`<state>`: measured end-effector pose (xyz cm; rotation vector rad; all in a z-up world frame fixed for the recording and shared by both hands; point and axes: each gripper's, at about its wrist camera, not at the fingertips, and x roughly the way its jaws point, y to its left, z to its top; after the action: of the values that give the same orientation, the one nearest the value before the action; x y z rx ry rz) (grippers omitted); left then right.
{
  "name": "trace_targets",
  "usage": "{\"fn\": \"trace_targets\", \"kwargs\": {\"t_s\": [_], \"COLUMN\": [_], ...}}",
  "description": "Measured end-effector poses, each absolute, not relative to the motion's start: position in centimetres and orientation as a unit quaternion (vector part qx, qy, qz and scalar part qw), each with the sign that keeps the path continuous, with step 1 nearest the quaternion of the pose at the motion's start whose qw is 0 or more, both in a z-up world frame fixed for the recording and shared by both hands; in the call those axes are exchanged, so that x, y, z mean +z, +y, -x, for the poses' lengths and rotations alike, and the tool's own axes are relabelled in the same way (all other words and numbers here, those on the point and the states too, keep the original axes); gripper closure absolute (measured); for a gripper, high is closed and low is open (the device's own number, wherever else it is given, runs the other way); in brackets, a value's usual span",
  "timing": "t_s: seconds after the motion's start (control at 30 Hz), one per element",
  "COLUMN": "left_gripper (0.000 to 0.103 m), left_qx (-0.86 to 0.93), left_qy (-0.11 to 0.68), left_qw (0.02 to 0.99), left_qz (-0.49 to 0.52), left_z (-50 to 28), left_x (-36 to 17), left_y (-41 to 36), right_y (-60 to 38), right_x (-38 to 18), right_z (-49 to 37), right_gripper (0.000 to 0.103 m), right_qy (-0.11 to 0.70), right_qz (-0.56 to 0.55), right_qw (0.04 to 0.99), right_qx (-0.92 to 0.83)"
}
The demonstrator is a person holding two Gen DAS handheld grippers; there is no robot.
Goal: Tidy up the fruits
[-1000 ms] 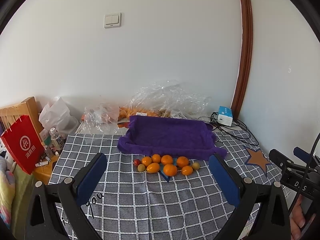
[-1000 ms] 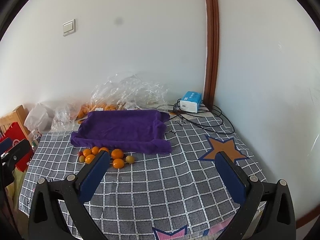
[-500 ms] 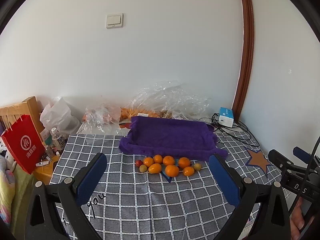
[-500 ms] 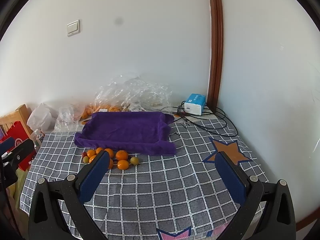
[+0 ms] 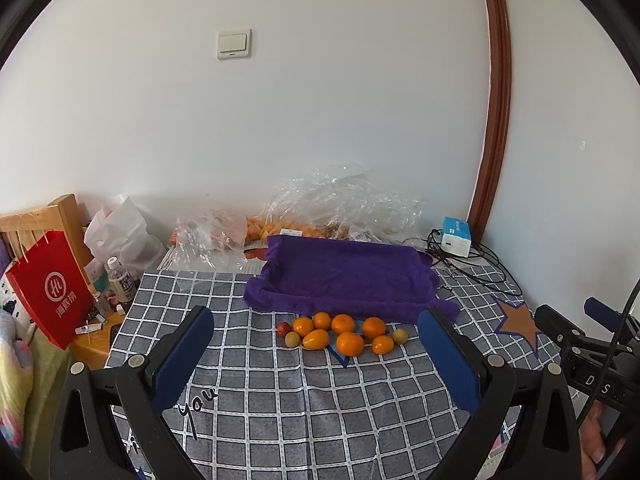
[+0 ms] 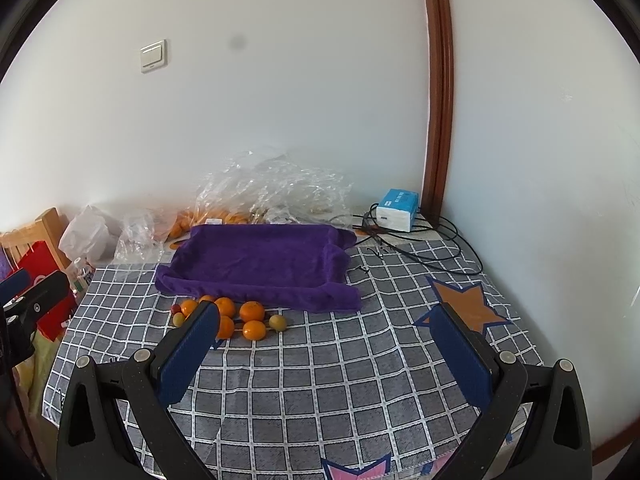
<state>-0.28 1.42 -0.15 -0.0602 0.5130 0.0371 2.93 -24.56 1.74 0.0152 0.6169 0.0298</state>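
Note:
A cluster of several fruits [image 5: 344, 334] lies on the checked tablecloth [image 5: 304, 400] just in front of a purple cloth-lined tray [image 5: 348, 276]: oranges, two small green fruits and a small red one. The same cluster [image 6: 240, 318] and tray [image 6: 260, 264] show in the right wrist view. My left gripper [image 5: 316, 356] is open and empty, held above the table's near side, short of the fruits. My right gripper [image 6: 324, 352] is open and empty, to the right of the fruits; its left finger [image 6: 188, 356] hides part of the cluster.
Crumpled clear plastic bags [image 5: 340, 204] with more oranges lie behind the tray against the wall. A blue-white box [image 5: 456, 236] with black cables [image 5: 476, 268] sits at the back right. A red paper bag [image 5: 52, 284], bottle and wooden chair stand left of the table.
Both grippers have drifted back and slightly up, so the fruits and tray sit a little farther away. Both stay open; nothing was picked up.

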Motion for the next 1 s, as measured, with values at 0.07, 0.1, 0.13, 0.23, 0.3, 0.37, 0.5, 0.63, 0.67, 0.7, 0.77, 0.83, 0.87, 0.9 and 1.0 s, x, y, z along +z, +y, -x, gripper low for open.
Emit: {"fn": "trace_targets", "kwargs": {"t_s": [0.07, 0.1, 0.13, 0.23, 0.3, 0.37, 0.5, 0.63, 0.67, 0.7, 0.77, 0.83, 0.87, 0.9, 1.0], "left_gripper": [0.0, 0.0, 0.0, 0.0, 0.0, 0.0, 0.0, 0.0, 0.0, 0.0, 0.0, 0.0, 0.0, 0.0, 0.0], "left_qx": [0.018, 0.018, 0.018, 0.02, 0.02, 0.018, 0.019, 0.018, 0.018, 0.018, 0.021, 0.021, 0.02, 0.019, 0.018], "left_qy": [0.253, 0.254, 0.255, 0.256, 0.256, 0.256, 0.256, 0.257, 0.257, 0.258, 0.266, 0.267, 0.268, 0.27, 0.277], "left_qw": [0.967, 0.967, 0.966, 0.966, 0.966, 0.966, 0.966, 0.966, 0.966, 0.966, 0.963, 0.963, 0.963, 0.962, 0.96], "left_qz": [0.031, 0.03, 0.03, 0.028, 0.028, 0.029, 0.026, 0.028, 0.029, 0.029, 0.027, 0.028, 0.03, 0.033, 0.035], "left_z": [0.3, 0.3, 0.2, 0.1, -0.1, -0.1, -0.3, -0.4, -0.6, -0.8, -1.2, -1.6, -1.8, -2.0, -2.8], "left_x": [-0.1, -0.2, -0.2, -0.1, -0.1, -0.1, -0.2, -0.5, -0.6, -0.7, -1.1, -1.3, -1.5, -1.6, -2.3], "left_y": [1.5, 1.5, 1.5, 1.6, 1.5, 1.5, 1.5, 1.4, 1.4, 1.5, 1.5, 1.7, 1.8, 1.9, 2.2], "right_y": [-24.5, -24.5, -24.5, -24.5, -24.4, -24.4, -24.3, -24.4, -24.4, -24.3, -24.3, -24.1, -24.0, -24.0, -23.9], "right_x": [1.7, 1.7, 1.6, 1.4, 1.3, 1.2, 1.1, 0.9, 0.8, 0.7, 0.5, 0.3, 0.1, 0.0, -0.5], "right_z": [-3.0, -2.9, -3.0, -3.1, -3.2, -3.2, -3.3, -3.6, -3.7, -3.8, -4.1, -4.4, -4.6, -4.8, -5.5], "right_gripper": [0.0, 0.0, 0.0, 0.0, 0.0, 0.0, 0.0, 0.0, 0.0, 0.0, 0.0, 0.0, 0.0, 0.0, 0.0], "right_qy": [0.304, 0.304, 0.304, 0.305, 0.304, 0.305, 0.302, 0.303, 0.301, 0.3, 0.303, 0.306, 0.307, 0.31, 0.319], "right_qz": [-0.005, -0.004, -0.004, -0.006, -0.005, -0.004, -0.001, -0.004, -0.004, -0.004, 0.001, 0.005, 0.006, 0.006, 0.001], "right_qw": [0.953, 0.953, 0.952, 0.952, 0.952, 0.952, 0.953, 0.953, 0.953, 0.954, 0.953, 0.952, 0.952, 0.951, 0.947], "right_qx": [0.015, 0.015, 0.015, 0.017, 0.015, 0.015, 0.013, 0.011, 0.011, 0.012, 0.013, 0.012, 0.013, 0.016, 0.021]}}
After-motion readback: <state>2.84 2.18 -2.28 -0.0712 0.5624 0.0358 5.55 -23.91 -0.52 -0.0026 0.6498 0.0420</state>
